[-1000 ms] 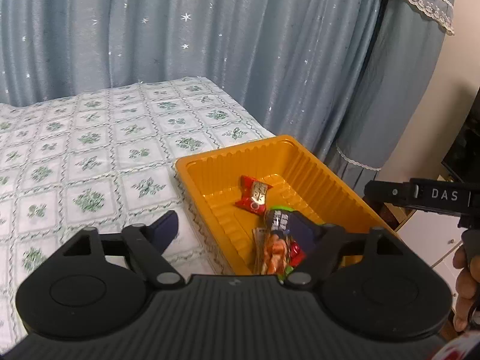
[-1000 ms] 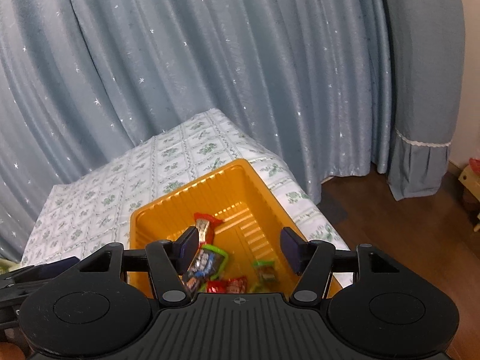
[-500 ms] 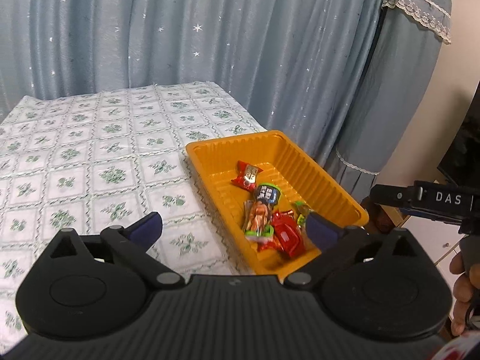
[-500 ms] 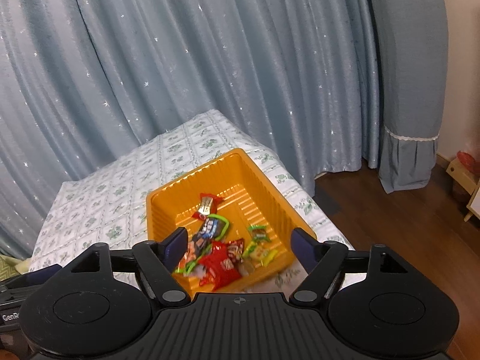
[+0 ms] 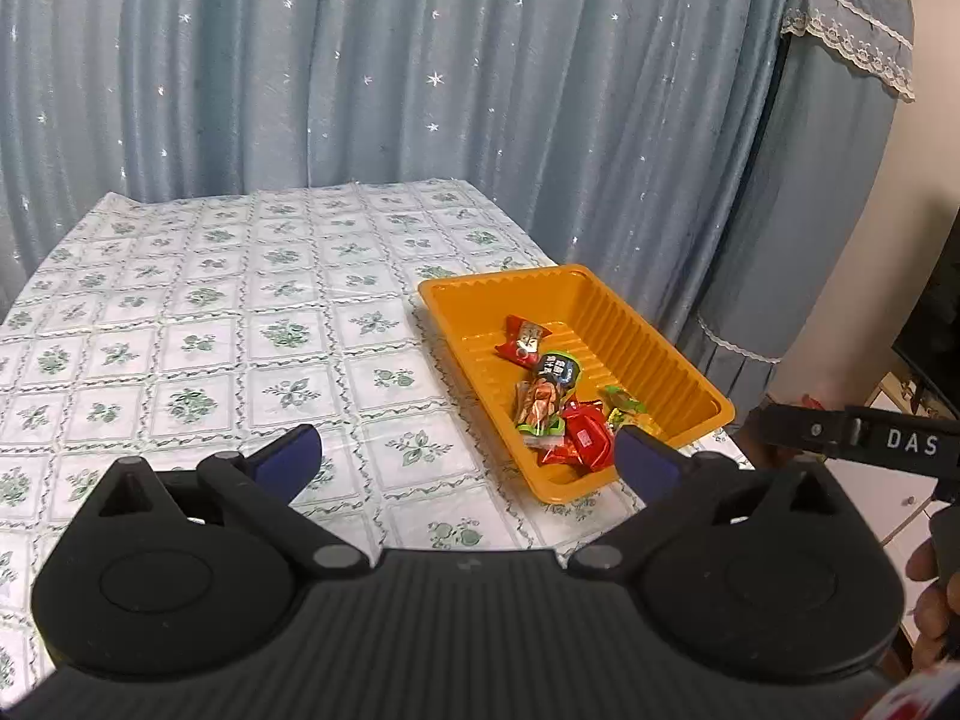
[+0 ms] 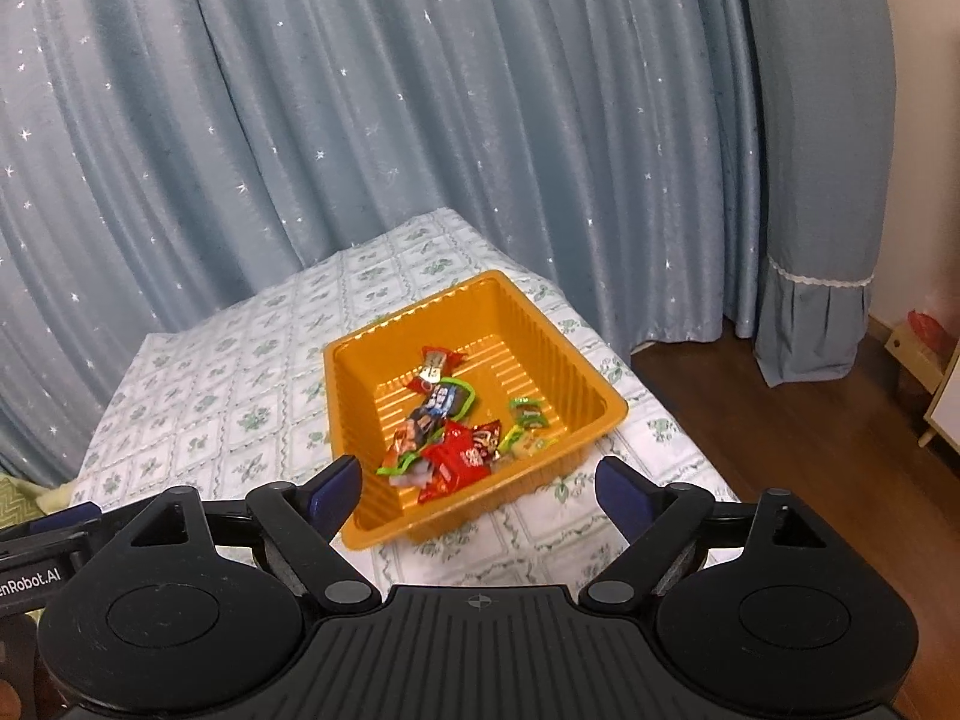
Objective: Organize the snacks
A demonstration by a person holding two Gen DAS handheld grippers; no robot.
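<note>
Two hand-held grippers hover above a table point(image 5: 180, 324) covered in a floral cloth. The left gripper point(image 5: 465, 453) fills the bottom of its frame, jaws spread wide and empty. The right gripper point(image 6: 477, 489) is the same in its own view: jaws wide apart, holding nothing.

An orange tray point(image 6: 600, 387) sits at centre of the right view and right of centre in the left view, near the table's right edge. The snacks point(image 6: 447, 435) all lie inside it, heaped loosely toward its near end: red, green and dark wrappers, some overlapping.

No snack is visible on the cloth outside the tray, so the gathering step looks finished or nearly so. If more sorting is wanted, the next move would be to lower one gripper into the tray and pinch a single wrapper off the pile.

A blue star-patterned curtain point(image 6: 420, 120) hangs behind the table. Wooden floor point(image 6: 798, 450) shows at lower right. Nothing blocks the way down to the tray, though its ribbed walls crowd the pile.
</note>
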